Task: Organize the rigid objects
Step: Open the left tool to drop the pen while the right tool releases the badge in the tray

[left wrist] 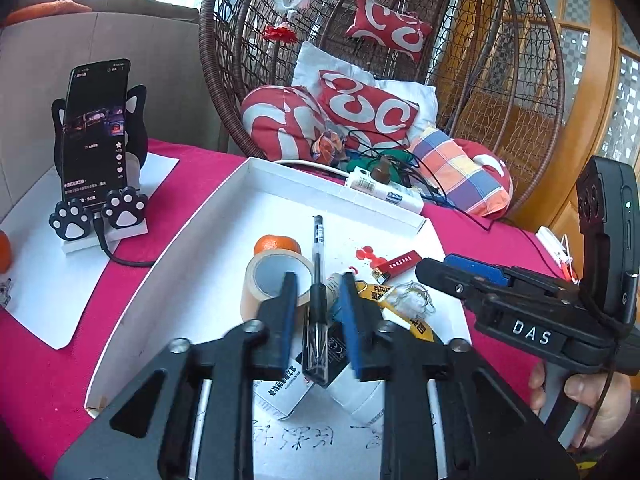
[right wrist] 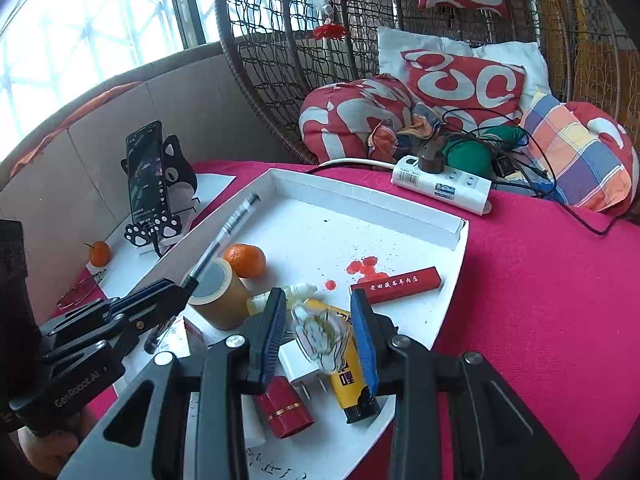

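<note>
A white tray (left wrist: pixel 172 264) on the pink cloth holds a tape roll (left wrist: pixel 276 276), a mandarin (left wrist: pixel 276 245), a red flat box (left wrist: pixel 402 262) and small white boxes. My left gripper (left wrist: pixel 318 286) is shut on a black pen (left wrist: pixel 318 248) and holds it above the tray; the pen (right wrist: pixel 224 236) also shows in the right wrist view, tilted up. My right gripper (right wrist: pixel 320 300) is open over a clear trinket (right wrist: pixel 320 332), a yellow tube (right wrist: pixel 348 376) and a red cylinder (right wrist: pixel 286 404). The right gripper (left wrist: pixel 436 268) shows in the left wrist view too.
A phone on a cat-shaped stand (left wrist: pixel 96 148) sits on a white sheet at the left, with another mandarin (right wrist: pixel 99 253) and glasses (right wrist: pixel 80 290). A power strip (right wrist: pixel 440 186) with cables lies behind the tray. A wicker hanging chair (left wrist: pixel 224 60) with cushions stands at the back.
</note>
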